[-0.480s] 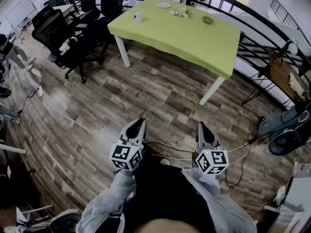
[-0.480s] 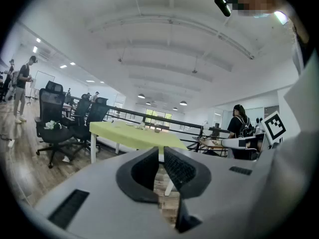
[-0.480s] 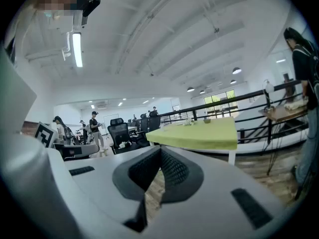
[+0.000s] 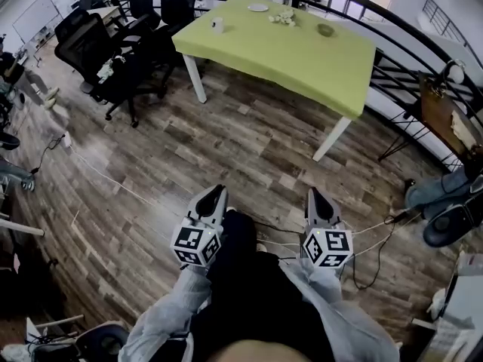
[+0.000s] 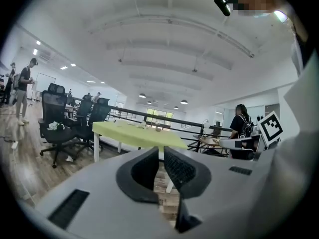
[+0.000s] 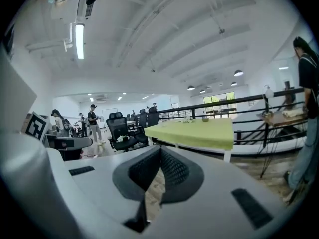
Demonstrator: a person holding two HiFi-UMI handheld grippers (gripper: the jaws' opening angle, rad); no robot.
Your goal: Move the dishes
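The left gripper [image 4: 214,194] and the right gripper [image 4: 314,196] were held side by side above the wooden floor [image 4: 249,145], well short of the near edge of the desk [image 4: 302,66], both pointed toward it. In the left gripper view the ribbed pads [image 5: 182,169] were seen drawn almost together, with only a thin slit of floor showing between them and nothing caught there. In the right gripper view the fingertips [image 6: 172,166] were seen closed against each other at the tip, and nothing was gripped.

The desk was covered in a yellow-green cloth, and the dishes were spread along its far side. A white cup [image 4: 217,26] was stood near the left edge, close to the near left corner. A small plate [image 4: 257,7] was laid by the far edge near the far left corner. A crumpled white item [image 4: 284,17], too small to be made out, was placed just beside the plate, further along the far edge. A small bowl [image 4: 325,30] was set toward the far right corner. None of these was touched by either gripper.

Black office chairs [image 4: 113,51] were grouped off the left edge of the desk, and a dark railing [image 4: 392,21] was seen beyond its far edge. Cables [image 4: 113,183] were strung across the floor.
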